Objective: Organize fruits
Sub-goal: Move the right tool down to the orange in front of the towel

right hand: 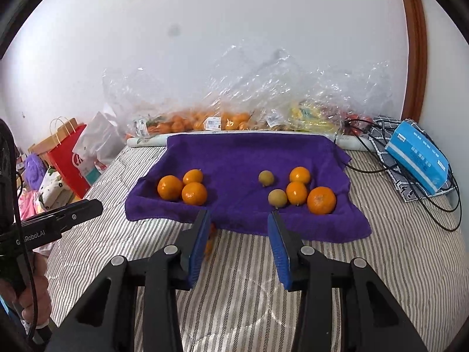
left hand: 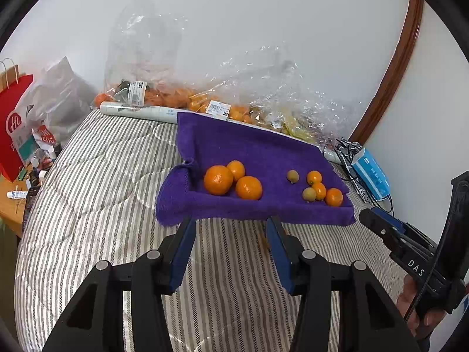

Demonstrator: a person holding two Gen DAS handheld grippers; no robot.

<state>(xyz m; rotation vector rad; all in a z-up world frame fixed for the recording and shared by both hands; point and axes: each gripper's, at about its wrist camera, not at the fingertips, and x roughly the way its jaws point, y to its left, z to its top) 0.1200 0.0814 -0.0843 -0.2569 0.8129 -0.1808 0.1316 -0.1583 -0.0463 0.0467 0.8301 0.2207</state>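
Observation:
A purple towel lies on a striped bed. Three oranges sit grouped on its left part. On its right part lie three more oranges and two small greenish fruits. My left gripper hovers open over the towel's front edge, nothing between its blue pads. My right gripper is open and empty at the same edge. A blurred orange patch shows beside its left finger; what it is I cannot tell.
Clear plastic bags of fruit line the white wall behind a paper roll. A blue tissue box and black cables lie at the right. A red paper bag stands at the left. A hand holds the left gripper.

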